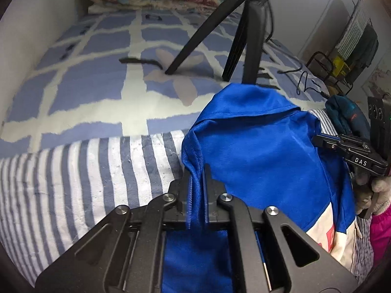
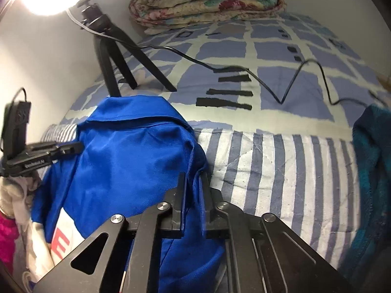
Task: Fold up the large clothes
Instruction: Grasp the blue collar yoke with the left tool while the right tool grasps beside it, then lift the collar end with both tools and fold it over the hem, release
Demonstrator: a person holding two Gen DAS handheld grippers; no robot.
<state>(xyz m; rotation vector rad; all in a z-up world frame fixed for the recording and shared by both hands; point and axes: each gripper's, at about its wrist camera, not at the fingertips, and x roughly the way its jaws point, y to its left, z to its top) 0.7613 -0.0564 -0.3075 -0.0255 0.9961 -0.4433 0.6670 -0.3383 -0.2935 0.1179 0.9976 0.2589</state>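
Observation:
A bright blue garment (image 1: 256, 141) with a white panel and red lettering (image 1: 330, 236) hangs between both grippers above the bed. My left gripper (image 1: 198, 171) is shut on its left edge. My right gripper (image 2: 193, 178) is shut on its right edge; the garment (image 2: 132, 153) bulges to the left of it. The right gripper also shows in the left wrist view (image 1: 317, 138) at the garment's far side. The left gripper shows in the right wrist view (image 2: 78, 146) at the left.
A blue-and-white striped quilt (image 1: 97, 171) lies under the garment on a blue-checked bed sheet (image 1: 102, 73). A black tripod (image 1: 244, 36) with a cable (image 2: 268, 80) stands behind. A folded floral quilt (image 2: 207, 2) lies at the back. A teal garment (image 2: 371, 183) is at the right.

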